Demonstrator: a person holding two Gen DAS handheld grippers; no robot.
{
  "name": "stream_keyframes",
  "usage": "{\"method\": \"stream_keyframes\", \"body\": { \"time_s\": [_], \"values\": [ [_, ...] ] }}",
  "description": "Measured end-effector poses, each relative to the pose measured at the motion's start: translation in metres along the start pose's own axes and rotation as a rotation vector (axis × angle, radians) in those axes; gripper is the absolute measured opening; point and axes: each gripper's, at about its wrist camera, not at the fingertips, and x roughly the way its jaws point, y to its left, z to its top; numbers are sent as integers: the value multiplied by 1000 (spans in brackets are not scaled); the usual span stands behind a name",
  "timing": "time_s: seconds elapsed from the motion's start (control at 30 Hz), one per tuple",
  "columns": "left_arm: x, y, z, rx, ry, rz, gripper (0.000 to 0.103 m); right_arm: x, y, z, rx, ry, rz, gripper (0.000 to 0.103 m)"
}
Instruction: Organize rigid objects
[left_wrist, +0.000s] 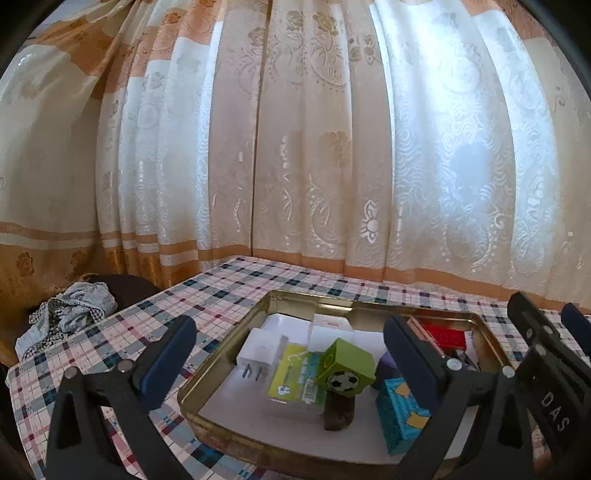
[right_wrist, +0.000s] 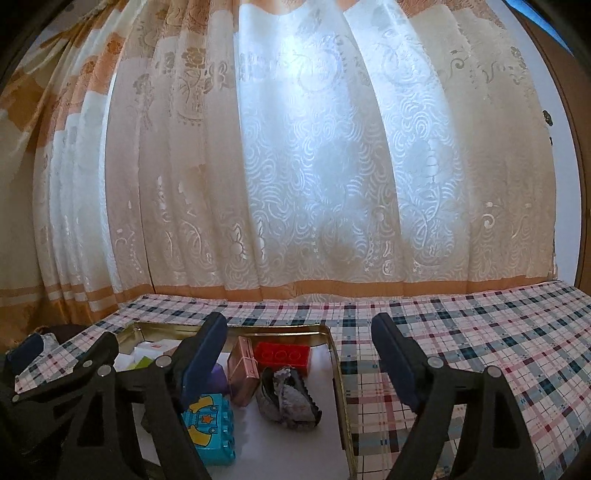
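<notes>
The small hard toys, like the green cube with a football (left_wrist: 345, 371) and the blue plastic brick (right_wrist: 210, 424), are seen lying inside the shiny gold metal tray (left_wrist: 221, 354), both grippers (left_wrist: 291, 358) (right_wrist: 299, 354) are spread wide and empty, so the sorting looks nearly done and only a check is likely needed next.

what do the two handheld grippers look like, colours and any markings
Both the left gripper and the right gripper have black plastic frames with triangular cut-outs, silver round pivot bolts and dark blue finger pads. White letters "DAS" mark the right gripper's black side.
</notes>
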Motion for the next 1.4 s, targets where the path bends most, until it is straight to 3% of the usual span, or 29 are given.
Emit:
{"method": "stream_keyframes", "body": {
  "time_s": [0.53,1.4],
  "values": [
    [-21,-6,-6,30,-25,11,103,-35,-11,-2,13,-91,-8,83],
    [-39,-5,-5,27,-96,13,103,-52,-27,-3,28,-106,-42,84]
  ]
}}
